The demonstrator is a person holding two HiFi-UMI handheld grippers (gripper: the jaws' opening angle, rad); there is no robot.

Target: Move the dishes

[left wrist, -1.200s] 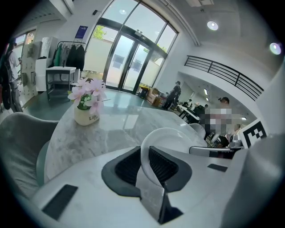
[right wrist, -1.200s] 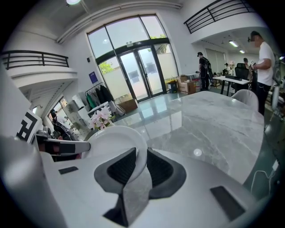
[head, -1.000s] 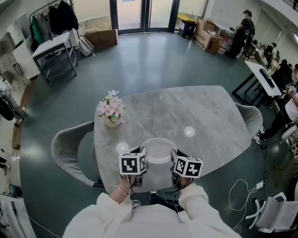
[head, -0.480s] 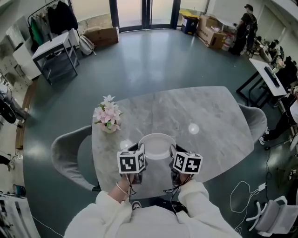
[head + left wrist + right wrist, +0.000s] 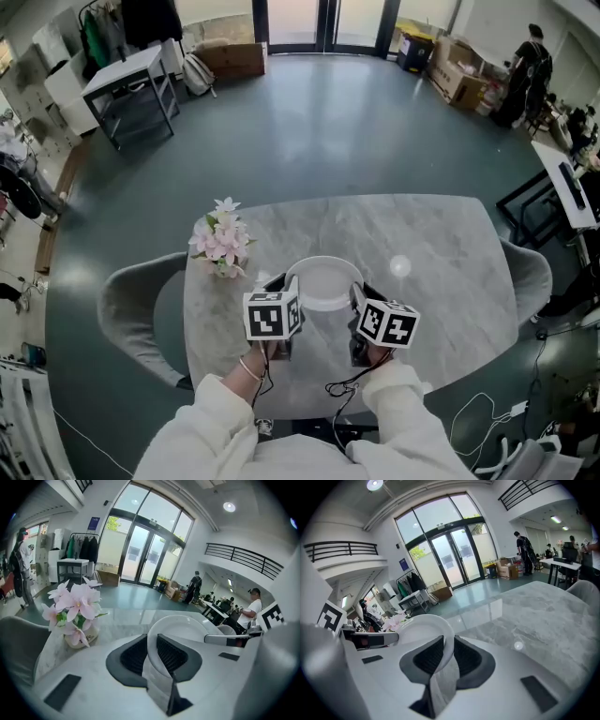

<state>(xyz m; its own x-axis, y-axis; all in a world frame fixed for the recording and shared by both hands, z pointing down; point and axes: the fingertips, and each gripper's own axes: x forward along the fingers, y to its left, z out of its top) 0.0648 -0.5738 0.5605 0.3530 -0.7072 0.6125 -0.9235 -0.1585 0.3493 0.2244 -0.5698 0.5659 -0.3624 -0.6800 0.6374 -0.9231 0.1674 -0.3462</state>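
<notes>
The person holds one white dish (image 5: 323,281) between the two grippers, and it is the only dish in view. The left gripper (image 5: 279,284) is clamped on the dish's left rim: in the left gripper view the thin white edge runs straight down between the two dark pads of the left gripper (image 5: 152,654), and the dish (image 5: 180,630) spreads out ahead and to the right of them. The right gripper (image 5: 360,293) bites the opposite rim in the same way; in its own view the right gripper (image 5: 446,656) has its pads closed on the edge, with the dish (image 5: 419,627) curving away ahead and to its left. The dish sits over the marble table (image 5: 441,253), just in front of both grippers. Whether it rests on the stone or is lifted clear of it cannot be told. A pot of pink flowers (image 5: 223,242) stands ahead and to the left of the left gripper, near but apart from the dish. By the look of it the grasp is done and the carry is under way. Setting the dish down and letting go are left, and no destination shows.
</notes>
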